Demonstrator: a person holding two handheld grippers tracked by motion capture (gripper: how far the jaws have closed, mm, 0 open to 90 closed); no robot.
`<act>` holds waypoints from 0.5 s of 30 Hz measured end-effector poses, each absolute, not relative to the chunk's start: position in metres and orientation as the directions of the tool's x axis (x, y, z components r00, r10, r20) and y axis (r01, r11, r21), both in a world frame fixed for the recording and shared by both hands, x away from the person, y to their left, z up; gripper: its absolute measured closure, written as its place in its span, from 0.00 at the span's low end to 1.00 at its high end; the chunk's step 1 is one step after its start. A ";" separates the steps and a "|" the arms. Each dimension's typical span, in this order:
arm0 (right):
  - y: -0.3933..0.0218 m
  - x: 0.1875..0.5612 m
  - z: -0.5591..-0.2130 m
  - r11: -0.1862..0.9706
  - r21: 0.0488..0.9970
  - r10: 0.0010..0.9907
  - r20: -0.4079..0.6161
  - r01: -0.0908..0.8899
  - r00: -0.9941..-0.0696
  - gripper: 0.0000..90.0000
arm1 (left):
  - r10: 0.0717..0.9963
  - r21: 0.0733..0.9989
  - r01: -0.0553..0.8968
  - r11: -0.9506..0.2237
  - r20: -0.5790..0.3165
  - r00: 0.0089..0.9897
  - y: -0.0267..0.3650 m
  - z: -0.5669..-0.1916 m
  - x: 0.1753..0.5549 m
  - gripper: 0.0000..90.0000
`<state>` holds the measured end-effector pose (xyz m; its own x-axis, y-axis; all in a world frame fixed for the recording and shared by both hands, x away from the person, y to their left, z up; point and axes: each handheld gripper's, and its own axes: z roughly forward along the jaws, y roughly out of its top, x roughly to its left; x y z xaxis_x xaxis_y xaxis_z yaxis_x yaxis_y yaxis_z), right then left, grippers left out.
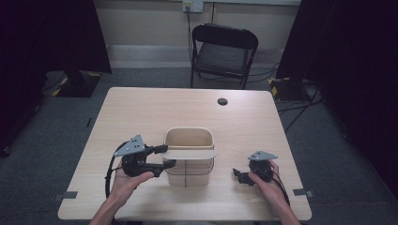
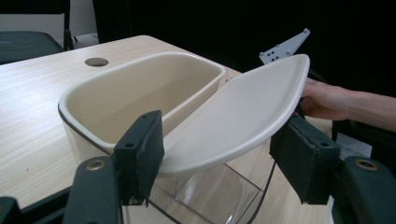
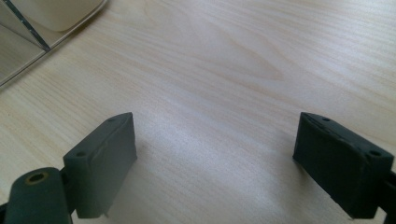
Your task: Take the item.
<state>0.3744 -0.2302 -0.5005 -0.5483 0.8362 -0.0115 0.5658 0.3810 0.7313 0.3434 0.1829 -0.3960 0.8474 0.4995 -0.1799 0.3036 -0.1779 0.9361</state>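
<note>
While a person works from the near edge of a pale wooden table [image 1: 141, 108], a cream bin [image 1: 188, 138] with a clear lower body stands at its middle, with a black folding chair [image 1: 224, 51] beyond the far edge. Across the bin's near rim lies a flat cream lid [image 1: 190, 153], tilted and only partly seated. The left gripper [image 1: 164, 156] sits just left of the bin, its jaws set wide around the lid's left end; whether the pads [image 2: 140, 149] actually press the lid cannot be told. The right gripper [image 1: 240, 175] rests low to the right of the bin, well apart from it, jaws spread wide over bare wood and holding nothing. One risk is that the lid, unsupported on its right end, could slip off the rim or tip into the bin if nudged.
</note>
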 end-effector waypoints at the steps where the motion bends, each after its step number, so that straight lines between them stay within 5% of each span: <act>1: -0.230 0.374 -0.500 0.381 0.731 0.836 -0.011 0.566 -0.548 0.14 | 0.498 0.936 0.304 -0.178 -0.181 0.848 0.183 -0.396 0.343 0.39; 15: -0.230 0.374 -0.500 0.381 0.731 0.836 -0.012 0.566 -0.548 0.14 | 0.491 0.934 0.303 -0.189 -0.177 0.853 0.184 -0.391 0.346 0.45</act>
<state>0.3744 -0.2302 -0.5005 -0.5483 0.8362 -0.0116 0.5657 0.3810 0.7313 0.3455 0.1840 -0.3914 0.8531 0.4907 -0.1773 0.3028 -0.1890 0.9341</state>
